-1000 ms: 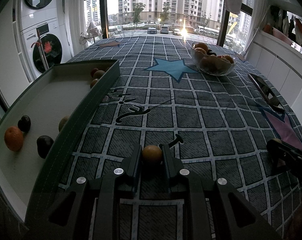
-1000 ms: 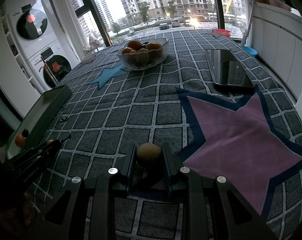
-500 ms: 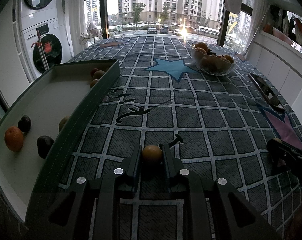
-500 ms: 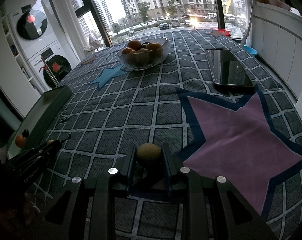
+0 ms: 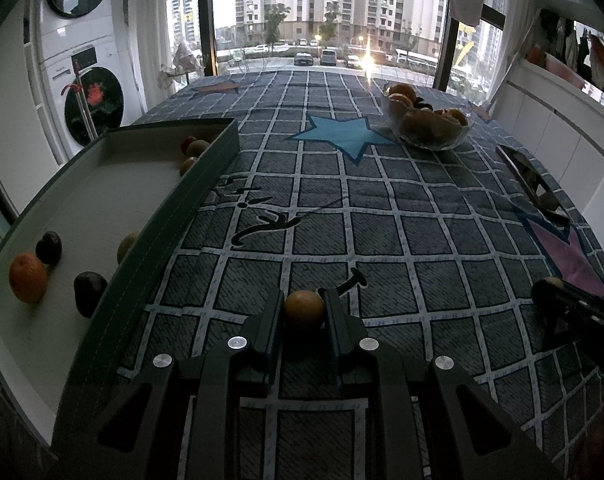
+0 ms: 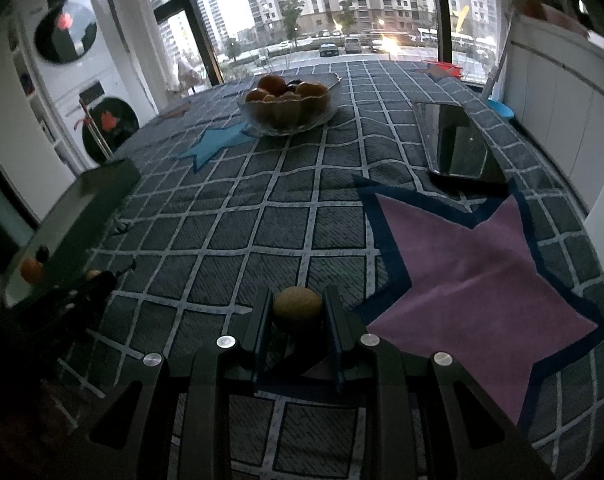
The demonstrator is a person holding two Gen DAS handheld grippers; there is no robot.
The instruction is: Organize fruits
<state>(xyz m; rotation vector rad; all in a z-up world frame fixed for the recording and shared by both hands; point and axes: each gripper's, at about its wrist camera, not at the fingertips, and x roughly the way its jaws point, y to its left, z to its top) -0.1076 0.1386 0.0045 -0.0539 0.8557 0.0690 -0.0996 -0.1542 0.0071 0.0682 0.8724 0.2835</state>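
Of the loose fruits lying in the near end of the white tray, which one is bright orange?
The round orange citrus fruit at the tray's near left; the two dark purple plums beside it are almost black.

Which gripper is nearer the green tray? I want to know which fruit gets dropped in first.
Left. The left gripper sits right beside the green tray; the right gripper is farther off, by the purple star.

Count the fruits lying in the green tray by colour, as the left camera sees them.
In the tray:
orange fruit: 1
dark purple fruits: 2
brownish or reddish fruits, partly hidden by the wall: 4
Total: 7
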